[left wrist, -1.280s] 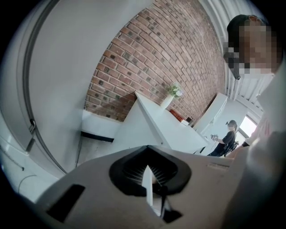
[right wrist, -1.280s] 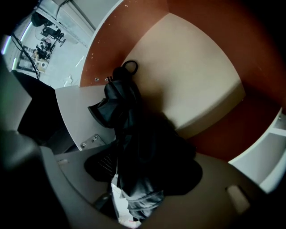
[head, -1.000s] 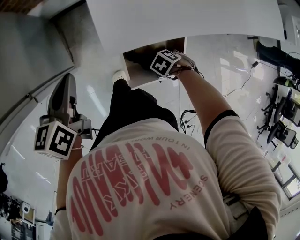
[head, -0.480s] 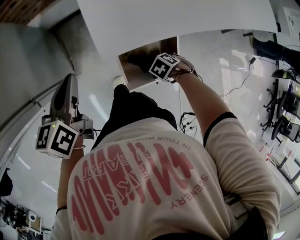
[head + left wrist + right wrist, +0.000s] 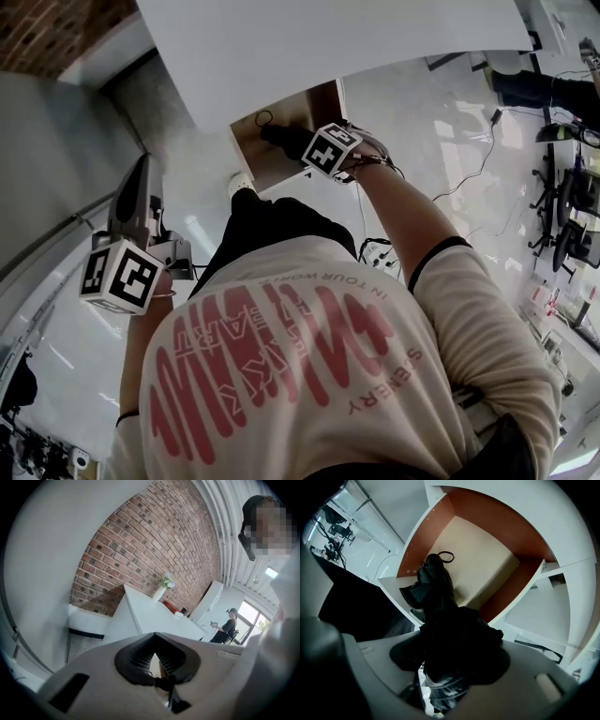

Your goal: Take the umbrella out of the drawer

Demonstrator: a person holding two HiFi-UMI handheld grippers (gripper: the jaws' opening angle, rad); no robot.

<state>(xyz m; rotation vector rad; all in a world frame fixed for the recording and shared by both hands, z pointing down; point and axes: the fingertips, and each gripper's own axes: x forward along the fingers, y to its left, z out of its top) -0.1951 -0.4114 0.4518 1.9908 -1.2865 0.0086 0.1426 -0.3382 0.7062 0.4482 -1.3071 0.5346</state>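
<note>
So the folded black fabric umbrella (image 5: 279, 138) is up off the floor of the open white drawer with a brown wooden inside (image 5: 323, 101): a second ago it was just a dark lump down in there, now it pokes out past the right gripper (image 5: 305, 142) with its thin cord loop (image 5: 263, 118) showing over bare board. That gripper has come up and back from the drawer. The grey left gripper (image 5: 141, 173) sits a touch higher, and the head camera has tipped, so way more red brick wall (image 5: 56, 33) shows top-left
</note>
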